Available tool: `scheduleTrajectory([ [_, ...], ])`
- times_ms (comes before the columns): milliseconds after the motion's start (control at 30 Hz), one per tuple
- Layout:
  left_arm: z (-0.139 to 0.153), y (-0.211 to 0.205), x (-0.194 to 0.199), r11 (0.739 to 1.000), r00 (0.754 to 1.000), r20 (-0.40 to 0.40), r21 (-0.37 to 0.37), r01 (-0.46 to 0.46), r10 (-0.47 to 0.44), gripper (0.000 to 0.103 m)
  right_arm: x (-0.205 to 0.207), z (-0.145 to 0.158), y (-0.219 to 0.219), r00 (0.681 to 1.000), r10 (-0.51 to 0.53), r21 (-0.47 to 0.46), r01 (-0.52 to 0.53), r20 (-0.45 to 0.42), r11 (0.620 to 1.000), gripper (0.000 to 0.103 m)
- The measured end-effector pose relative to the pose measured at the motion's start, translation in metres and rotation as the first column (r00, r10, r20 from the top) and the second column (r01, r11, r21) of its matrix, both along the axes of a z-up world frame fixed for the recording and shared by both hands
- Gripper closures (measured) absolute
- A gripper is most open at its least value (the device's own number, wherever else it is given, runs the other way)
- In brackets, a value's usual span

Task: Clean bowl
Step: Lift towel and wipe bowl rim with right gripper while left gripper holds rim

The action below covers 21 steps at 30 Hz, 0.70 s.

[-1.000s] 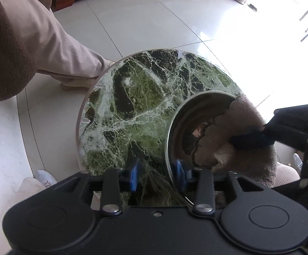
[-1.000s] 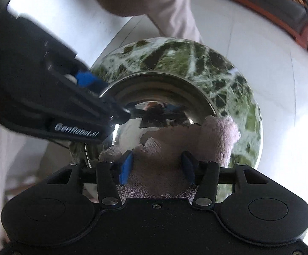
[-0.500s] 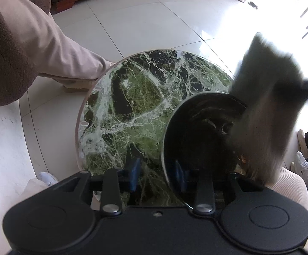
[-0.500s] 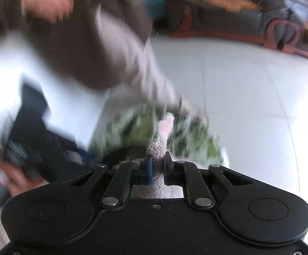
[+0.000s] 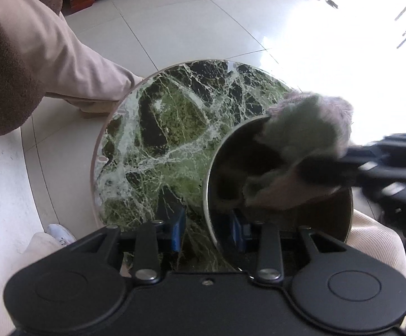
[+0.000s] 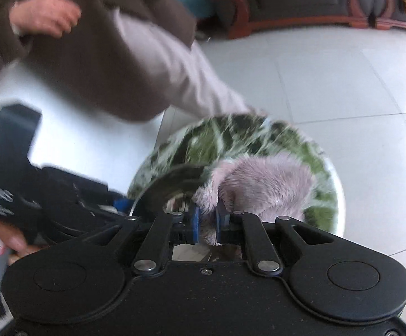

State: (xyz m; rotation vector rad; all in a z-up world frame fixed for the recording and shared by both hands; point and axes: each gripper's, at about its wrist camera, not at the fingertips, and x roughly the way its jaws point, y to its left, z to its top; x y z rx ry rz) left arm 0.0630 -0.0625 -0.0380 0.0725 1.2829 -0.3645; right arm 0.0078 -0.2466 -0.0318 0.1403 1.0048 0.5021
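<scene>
Wiping step under way, by the look of it: the bowl [image 5: 225, 173] sits on the round marble desk [image 5: 158, 128], its near rim caught between the left tongs [image 5: 207, 231] — one blue pad outside the wall, one inside, half closed on the rim. The cloth [image 5: 300, 140] hangs ahead of the left tongs and to their right, draped over the bowl's far rim and partly down inside. The right tongs [image 6: 207, 224] are pinched tight on a fold of cloth [image 6: 258, 187], which bunches just ahead of their tips; the bowl [image 6: 175, 179] lies ahead-left of them, blurred.

Handling, my guess: bowl is polished metal, stiff, light, slippery — rim pinch is the only real hold, and it may skid or tip under a hard wipe. Cloth is soft and fluffy, so any fold serves as a grab point.

Pose: left tongs point steeply down at the rim; right tongs angle down more shallowly, coming in across the bowl from its right side.
</scene>
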Motion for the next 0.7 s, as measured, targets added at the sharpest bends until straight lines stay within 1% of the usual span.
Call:
scheduleTrajectory([
  [100, 0.0, 0.0, 0.0, 1.0, 1.0, -0.003, -0.003, -0.005, 0.005, 0.07, 0.003, -0.011, 0.014, 0.999, 0.051, -0.071, -0.05, 0.004, 0.996, 0.094],
  [300, -0.001, 0.002, 0.0, 1.0, 1.0, 0.006, -0.004, -0.019, 0.019, 0.069, -0.004, -0.016, 0.021, 0.995, 0.099, -0.114, -0.097, 0.008, 0.989, 0.094],
  [400, 0.0, 0.003, 0.002, 1.0, 1.0, 0.009, -0.006, -0.022, 0.022, 0.069, -0.012, -0.015, 0.021, 0.992, 0.124, -0.12, -0.126, -0.019, 0.985, 0.093],
  [500, 0.001, 0.001, 0.0, 1.0, 1.0, 0.02, 0.008, 0.007, -0.007, 0.069, -0.011, -0.016, 0.023, 0.988, 0.15, -0.093, -0.154, -0.048, 0.984, 0.093],
  [633, 0.001, -0.002, -0.001, 0.999, 0.999, 0.016, 0.022, 0.028, -0.028, 0.07, 0.005, -0.016, 0.03, 0.986, 0.163, -0.096, -0.164, -0.02, 0.982, 0.093],
  [700, 0.001, -0.003, -0.002, 0.999, 0.999, 0.015, 0.027, 0.035, -0.036, 0.071, 0.013, -0.015, 0.033, 0.988, 0.157, -0.119, -0.156, 0.002, 0.981, 0.093],
])
